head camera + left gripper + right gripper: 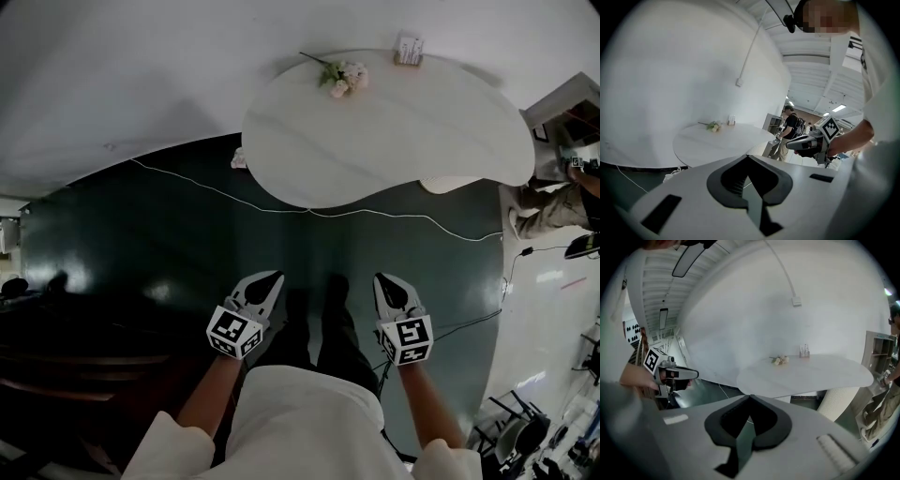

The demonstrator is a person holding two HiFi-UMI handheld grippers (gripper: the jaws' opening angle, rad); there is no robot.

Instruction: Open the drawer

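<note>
No drawer shows in any view. In the head view my left gripper point(272, 277) and right gripper point(382, 278) are held side by side above the dark green floor point(141, 244), both pointing toward a white round table point(450, 141). Each has its jaws closed to a point with nothing between them. In the left gripper view its own gripper point(749, 157) is shut and empty, and the right gripper point(790, 145) shows off to the right. In the right gripper view its own gripper point(750, 397) is likewise shut and empty, with the left gripper point(696, 374) at the left.
On the table's far edge lie a small bunch of flowers point(339, 78) and a small holder point(409, 50). A white cable point(216, 192) runs across the floor. Dark furniture point(56, 347) stands at the left. Another person point(553, 206) stands by a shelf unit point(881, 352) at the right.
</note>
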